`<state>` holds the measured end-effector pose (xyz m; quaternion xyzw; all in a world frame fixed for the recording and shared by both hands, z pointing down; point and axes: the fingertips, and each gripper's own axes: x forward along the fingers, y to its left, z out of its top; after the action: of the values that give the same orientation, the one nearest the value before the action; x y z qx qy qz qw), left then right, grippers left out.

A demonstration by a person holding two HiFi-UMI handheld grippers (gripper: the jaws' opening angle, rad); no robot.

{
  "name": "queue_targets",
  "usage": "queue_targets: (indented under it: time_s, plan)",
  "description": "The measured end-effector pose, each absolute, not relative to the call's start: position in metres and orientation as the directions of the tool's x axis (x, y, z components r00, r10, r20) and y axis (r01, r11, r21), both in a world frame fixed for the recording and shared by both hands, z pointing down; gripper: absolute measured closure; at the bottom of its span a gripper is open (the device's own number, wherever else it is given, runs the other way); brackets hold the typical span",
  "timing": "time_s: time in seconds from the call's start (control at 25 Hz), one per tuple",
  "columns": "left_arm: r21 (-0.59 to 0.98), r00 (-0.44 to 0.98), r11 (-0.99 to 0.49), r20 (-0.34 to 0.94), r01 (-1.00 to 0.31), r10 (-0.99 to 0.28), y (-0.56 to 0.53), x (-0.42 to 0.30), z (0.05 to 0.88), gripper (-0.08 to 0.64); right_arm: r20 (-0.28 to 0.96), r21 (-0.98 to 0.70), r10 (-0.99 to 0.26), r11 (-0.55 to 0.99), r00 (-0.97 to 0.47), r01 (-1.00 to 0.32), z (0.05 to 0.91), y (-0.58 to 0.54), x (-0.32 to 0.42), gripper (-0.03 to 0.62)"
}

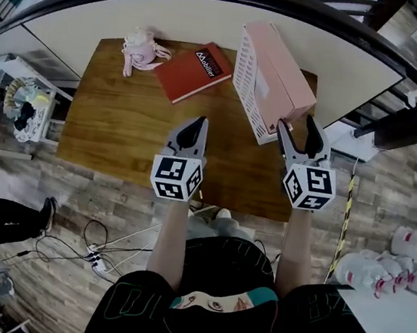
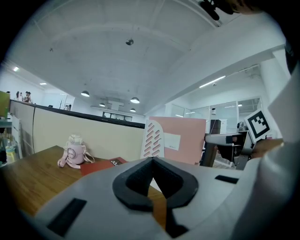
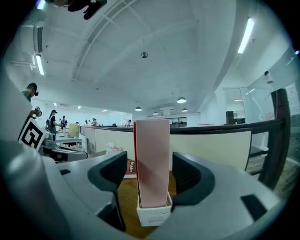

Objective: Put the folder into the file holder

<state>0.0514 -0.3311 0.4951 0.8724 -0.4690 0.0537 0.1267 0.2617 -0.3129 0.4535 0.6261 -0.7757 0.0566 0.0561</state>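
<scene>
Right gripper view shows the right gripper (image 3: 150, 161) with its two dark-padded jaws spread wide and nothing clasped between them. Framed in the gap just ahead is the narrow end of the white perforated plastic file holder (image 3: 152, 216), with the flat pale-pink folder (image 3: 152, 140) standing upright inside it. From the head view, this gripper (image 1: 298, 129) hovers over the front right part of the brown wooden table (image 1: 121, 126), its jaw tips just beside the near end of the holder (image 1: 249, 75); whether a tip touches the holder cannot be told. The folder (image 1: 281, 68) already sits in the holder, filling its length. The left gripper (image 2: 152, 161) has its jaws pressed together tip to tip, with nothing held, and in the head view it (image 1: 195, 123) hangs above the front middle of the table, well apart from the holder. Farther back on the table a flat red hardcover book (image 1: 194, 72) lies at an angle just left of the holder, and a small pink drinking bottle with a strap (image 1: 140, 49) sits beside the book's left side, near the table's back edge.
</scene>
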Motion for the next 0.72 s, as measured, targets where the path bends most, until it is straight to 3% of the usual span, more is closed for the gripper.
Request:
queue_targets:
  time_s: [0.12,0.24,0.4,0.72]
  plan:
    - [0.183,0.569,-0.54,0.211,-0.822,-0.795,-0.329,0.05,0.498,0.563,0.165,-0.043,-0.968,0.187,-0.191,-0.982,0.455,-0.302,0.261,0.311]
    - [0.184,0.576,-0.547,0.199,-0.817,-0.793,-0.328,0.045,0.495,0.563,0.164,-0.059,-0.973,0.157,-0.165,-0.986,0.455,-0.294,0.256,0.452]
    - [0.162,0.565,-0.542,0.182,-0.825,-0.805,-0.329,0.035,0.49,0.563,0.189,-0.076,-0.968,0.154,-0.166,-0.985,0.463,-0.289,0.237,0.559]
    - [0.146,0.503,-0.484,0.157,-0.863,-0.85,-0.337,0.001,0.485,0.563,0.208,-0.122,-0.949,0.217,-0.239,-0.969,0.468,-0.298,0.191,0.589]
